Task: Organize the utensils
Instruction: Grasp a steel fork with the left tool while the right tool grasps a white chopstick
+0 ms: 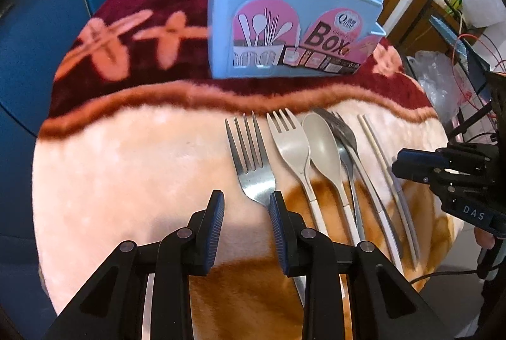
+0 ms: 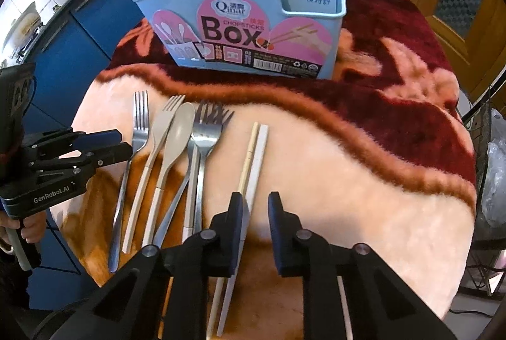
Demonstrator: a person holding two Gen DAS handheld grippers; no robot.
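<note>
Surface: round table under a plush pink, orange and maroon blanket (image 1: pixel 132 169); it fills the area ahead of and beneath both sets of jaws
Container: light-blue plastic chopsticks box with a pink printed label (image 2: pixel 253 33); upright on the maroon band, well beyond both sets of jaws; a wooden stick and a metal handle rise from its compartments
Left gripper (image 1: pixel 246 232): black two-finger tool with blue ribbed pads; jaws released, a gap between them; nothing pressed by the pads; blanket shows in the gap
Right gripper (image 2: pixel 255 232): same build; jaws apart, narrower gap; no pad pressing on anything
Steel fork (image 1: pixel 249 163): four-tined, stainless; lying flat, tines toward the box; its neck passes just beside the right-hand pad of the left jaws, outside the gap; contact cannot be told
Utensil row: beige plastic fork (image 1: pixel 291 144), beige plastic spoon (image 1: pixel 322 147) and further overlapping steel forks (image 2: pixel 205 131); between the two grippers
Chopsticks (image 2: pixel 254 163): one pale wooden, one white; side by side, running under the left-hand finger of the right jaws
</note>
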